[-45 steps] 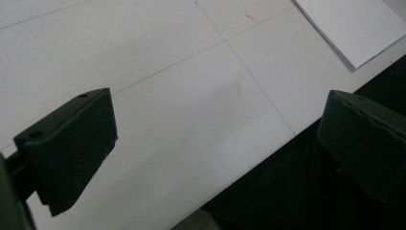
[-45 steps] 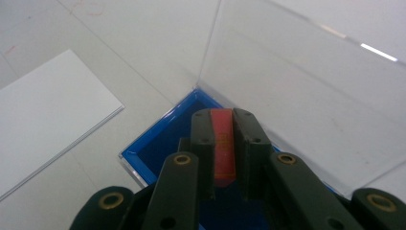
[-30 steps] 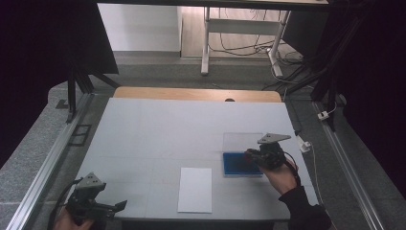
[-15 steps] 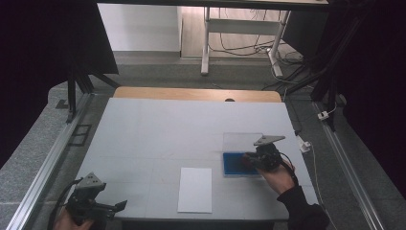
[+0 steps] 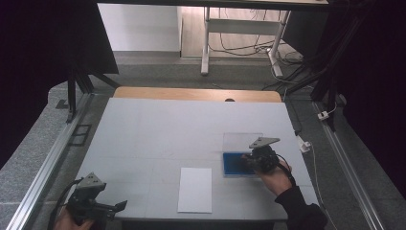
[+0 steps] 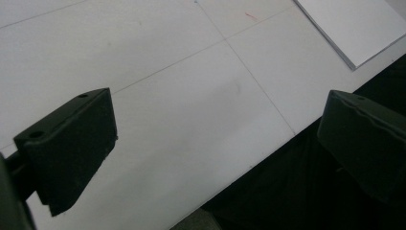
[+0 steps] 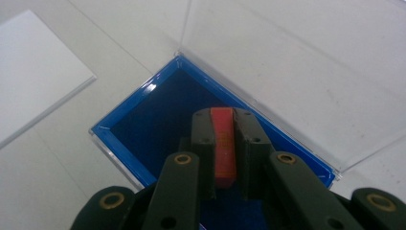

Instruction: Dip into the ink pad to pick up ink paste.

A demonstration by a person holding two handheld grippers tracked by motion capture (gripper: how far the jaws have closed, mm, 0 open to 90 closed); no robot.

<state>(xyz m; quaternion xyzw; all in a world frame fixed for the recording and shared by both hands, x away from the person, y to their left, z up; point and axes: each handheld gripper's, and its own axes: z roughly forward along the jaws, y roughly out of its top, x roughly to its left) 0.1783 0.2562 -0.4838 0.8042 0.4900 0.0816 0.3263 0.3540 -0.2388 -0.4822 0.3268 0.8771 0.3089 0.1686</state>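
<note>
table (image 5: 158,129) | white sheet (image 5: 195,189) | open blue case (image 5: 235,164)

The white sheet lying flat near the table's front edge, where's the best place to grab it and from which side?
Probably the sheet's near short edge: it lies flat by the table's front edge. Coming low from the front, the open left gripper could slide it over that edge and pinch it.

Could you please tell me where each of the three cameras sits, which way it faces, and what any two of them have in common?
High view: fixed above the person's side, looking forward and down on the table; both forearms enter from below, with the left gripper and right gripper.
Left gripper view: rides the left gripper, facing the table's near edge; jaws wide apart.
Right gripper view: rides the right gripper, looking down into the blue case; jaws clamp a red block.
Shared: all three show the white sheet.
</note>
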